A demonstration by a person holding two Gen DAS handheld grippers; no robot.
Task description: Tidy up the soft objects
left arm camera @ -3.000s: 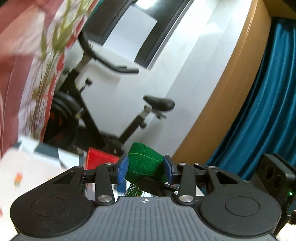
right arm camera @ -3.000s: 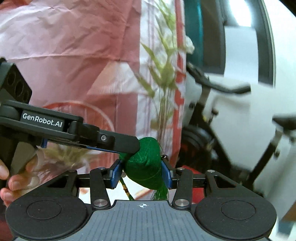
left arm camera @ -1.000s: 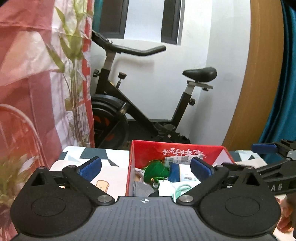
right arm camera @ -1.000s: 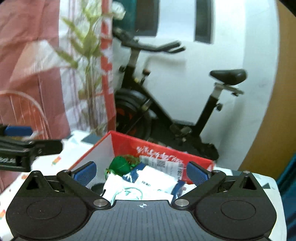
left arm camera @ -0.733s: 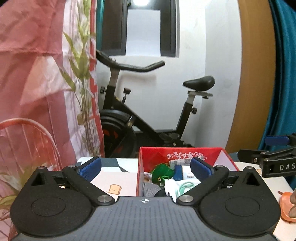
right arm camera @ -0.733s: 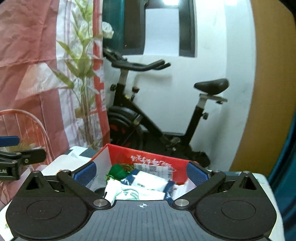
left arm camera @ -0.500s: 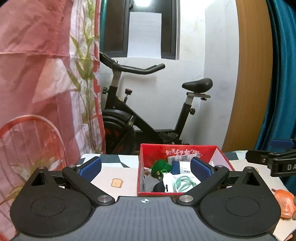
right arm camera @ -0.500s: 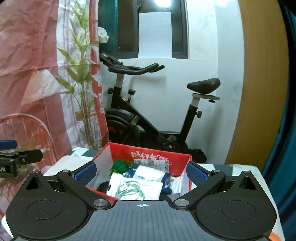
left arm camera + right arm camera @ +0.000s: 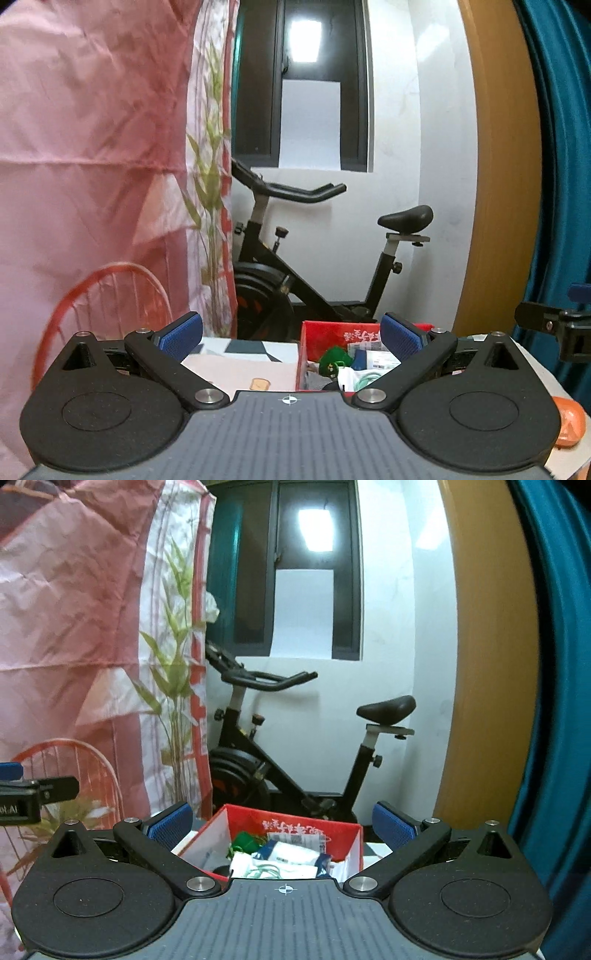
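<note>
Left hand-held gripper [image 9: 291,334] and right hand-held gripper [image 9: 282,821] gape empty above red box [image 9: 343,836]

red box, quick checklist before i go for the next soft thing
1. Left gripper open and empty: ok.
2. Right gripper open and empty: ok.
3. Green item lying inside the red box: ok.
4. Room left in the box: cannot tell, white packets cover much of it.
5. Next piece in sight: an orange item lies on the table to the right; whether it is soft, cannot tell.
</note>
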